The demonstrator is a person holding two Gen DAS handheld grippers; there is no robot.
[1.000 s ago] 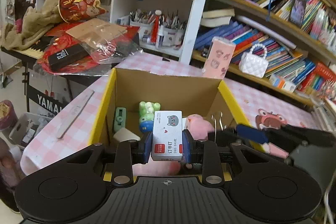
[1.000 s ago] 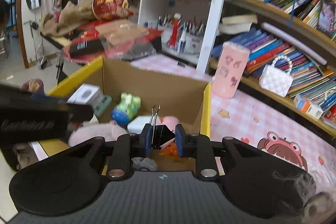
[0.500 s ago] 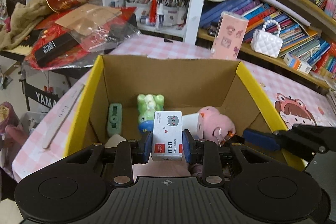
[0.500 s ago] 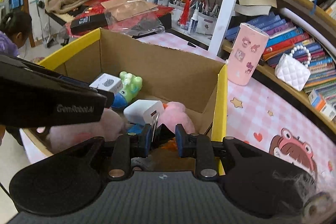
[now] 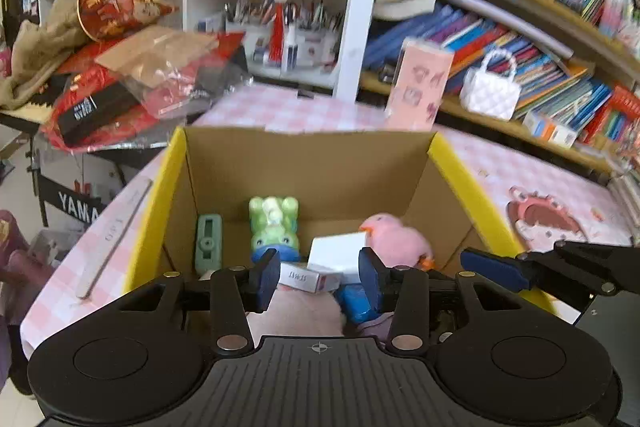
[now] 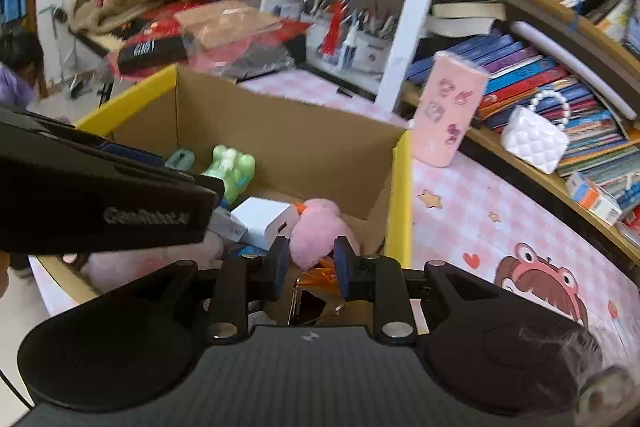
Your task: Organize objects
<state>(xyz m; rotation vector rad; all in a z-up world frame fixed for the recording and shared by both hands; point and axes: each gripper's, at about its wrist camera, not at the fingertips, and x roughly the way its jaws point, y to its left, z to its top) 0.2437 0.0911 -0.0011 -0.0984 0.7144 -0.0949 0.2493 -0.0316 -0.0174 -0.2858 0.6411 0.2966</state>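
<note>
Now both of your grippers stand with jaws apart and empty above the cardboard box [image 5: 312, 167]: the left gripper [image 5: 318, 277], which clamped the staple box [image 5: 306, 279] half a second ago, has released it, and the staple box lies flat inside among the white charger [image 5: 338, 253], green toy [image 5: 274, 227] and pink plush [image 5: 396, 237]. The right gripper [image 6: 310, 267] has likewise dropped its binder clip [image 6: 308, 303], which rests on the box floor just below its fingers, so both items appear stowed
</note>
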